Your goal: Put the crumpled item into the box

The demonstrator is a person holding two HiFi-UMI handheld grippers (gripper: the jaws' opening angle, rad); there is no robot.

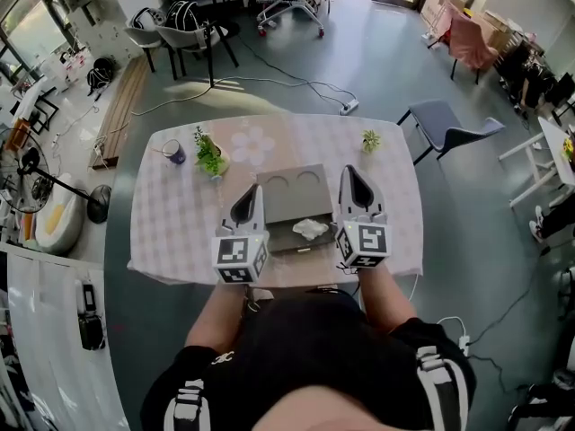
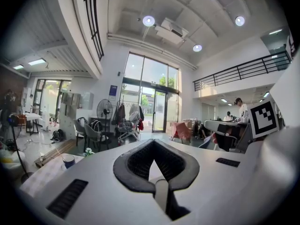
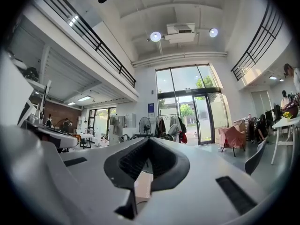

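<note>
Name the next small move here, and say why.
Probably no grasp: the crumpled item seems to lie already in the gray box, and the left gripper and right gripper are both shut, empty, flanking the box. I would tip the right gripper down toward what looks like the open lid, perhaps to close it.

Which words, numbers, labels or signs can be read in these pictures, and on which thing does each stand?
No text is readable in any view.
Small blue sign beside the tall glass doors: too small to read.
Black-and-white square markers on the two white cubes: patterns only, no letters.
</note>
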